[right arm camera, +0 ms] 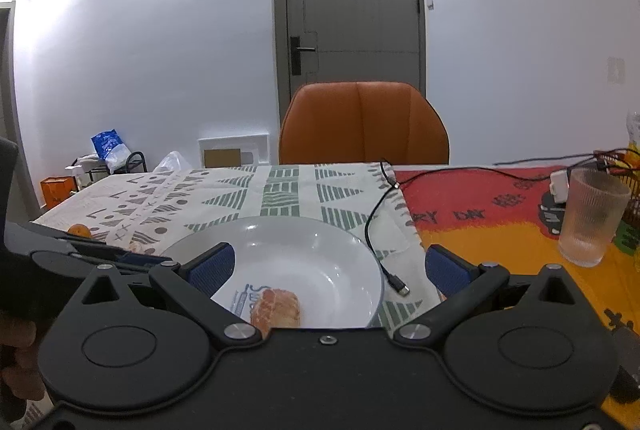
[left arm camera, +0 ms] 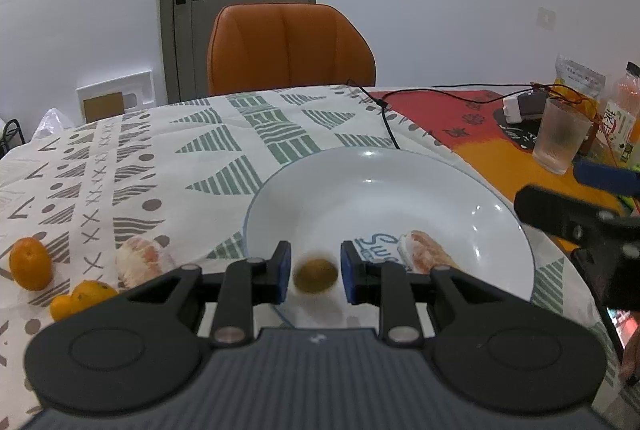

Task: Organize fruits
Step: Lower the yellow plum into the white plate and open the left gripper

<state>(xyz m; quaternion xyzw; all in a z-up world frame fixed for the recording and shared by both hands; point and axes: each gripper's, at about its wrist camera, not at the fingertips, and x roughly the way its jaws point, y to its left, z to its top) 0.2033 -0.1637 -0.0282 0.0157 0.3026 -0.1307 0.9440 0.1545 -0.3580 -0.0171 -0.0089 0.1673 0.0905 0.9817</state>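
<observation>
A white plate (left arm camera: 400,190) sits on the patterned cloth; it also shows in the right wrist view (right arm camera: 320,242). A peeled pomelo piece (left arm camera: 426,250) lies in it, also in the right wrist view (right arm camera: 276,308). My left gripper (left arm camera: 315,272) is open over the plate's near rim. A small brownish-yellow fruit (left arm camera: 315,273), blurred, is between its pads without touching them. My right gripper (right arm camera: 326,270) is wide open and empty over the plate. On the cloth to the left lie another pomelo piece (left arm camera: 144,258) and small oranges (left arm camera: 30,268) (left arm camera: 86,296).
An orange chair (left arm camera: 290,48) stands behind the table. A black USB cable (right arm camera: 378,230) runs beside the plate. A ribbed glass (right arm camera: 592,216), a charger and bottles (left arm camera: 624,110) stand at the right on the red-orange cloth.
</observation>
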